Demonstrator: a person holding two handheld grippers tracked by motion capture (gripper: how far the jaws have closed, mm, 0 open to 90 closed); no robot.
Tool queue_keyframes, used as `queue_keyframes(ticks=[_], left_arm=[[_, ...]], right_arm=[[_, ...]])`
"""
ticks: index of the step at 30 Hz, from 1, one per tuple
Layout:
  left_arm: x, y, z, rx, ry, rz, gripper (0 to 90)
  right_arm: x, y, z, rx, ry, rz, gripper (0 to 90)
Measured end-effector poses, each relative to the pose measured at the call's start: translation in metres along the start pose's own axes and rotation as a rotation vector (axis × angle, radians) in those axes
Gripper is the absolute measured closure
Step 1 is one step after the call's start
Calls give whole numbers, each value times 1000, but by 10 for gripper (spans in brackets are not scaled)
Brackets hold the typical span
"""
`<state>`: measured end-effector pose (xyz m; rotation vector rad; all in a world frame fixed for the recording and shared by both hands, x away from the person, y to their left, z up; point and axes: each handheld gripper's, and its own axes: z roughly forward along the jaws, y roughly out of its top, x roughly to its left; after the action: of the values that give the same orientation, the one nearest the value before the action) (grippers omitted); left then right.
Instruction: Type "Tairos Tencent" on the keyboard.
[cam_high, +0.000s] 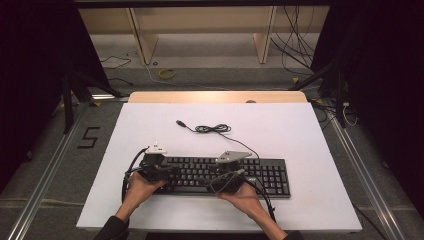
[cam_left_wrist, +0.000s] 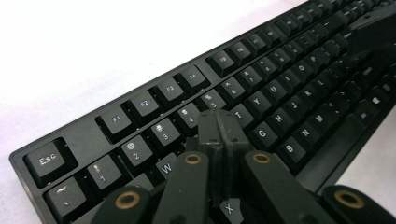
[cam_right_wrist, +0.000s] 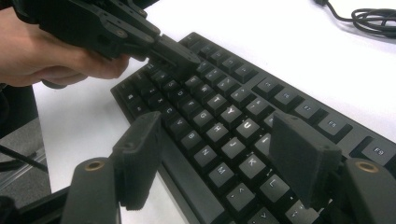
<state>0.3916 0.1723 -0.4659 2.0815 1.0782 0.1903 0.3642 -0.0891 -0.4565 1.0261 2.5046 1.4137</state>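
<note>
keyboard under closed left claw, tips near R key

Even overhead light falls on the white table in the high view, leaving only faint shadows beside the black keyboard, while the room at both sides sinks into near black and the whole frame looks soft and grainy. In the left gripper view the table surface burns out to glaring white at upper left, the near keys read sharply, and the far end of the keyboard blurs and bends toward the corner. The right gripper view is bright too, with a pale sheen on the key tops, its own jaws close to the lens slightly soft, and the coiled cable out of focus at the top edge.
</note>
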Motion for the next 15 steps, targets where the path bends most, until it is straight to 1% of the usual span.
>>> queue_keyframes(ticks=[3, 9, 11, 13, 15], left_arm=[[1, 0, 1, 13, 3, 3, 890], [2, -2, 6, 25, 13, -7, 891], [3, -3, 7, 36, 17, 3, 891], [2, -4, 8, 31, 16, -4, 892], [1, -4, 9, 31, 19, -1, 892]], right_arm=[[0, 0, 0, -1, 0, 1, 349], [0, 0, -1, -3, 0, 4, 349], [0, 1, -1, -3, -2, 4, 349], [0, 1, -2, -6, -3, 4, 350], [0, 1, -2, -6, -4, 3, 352]])
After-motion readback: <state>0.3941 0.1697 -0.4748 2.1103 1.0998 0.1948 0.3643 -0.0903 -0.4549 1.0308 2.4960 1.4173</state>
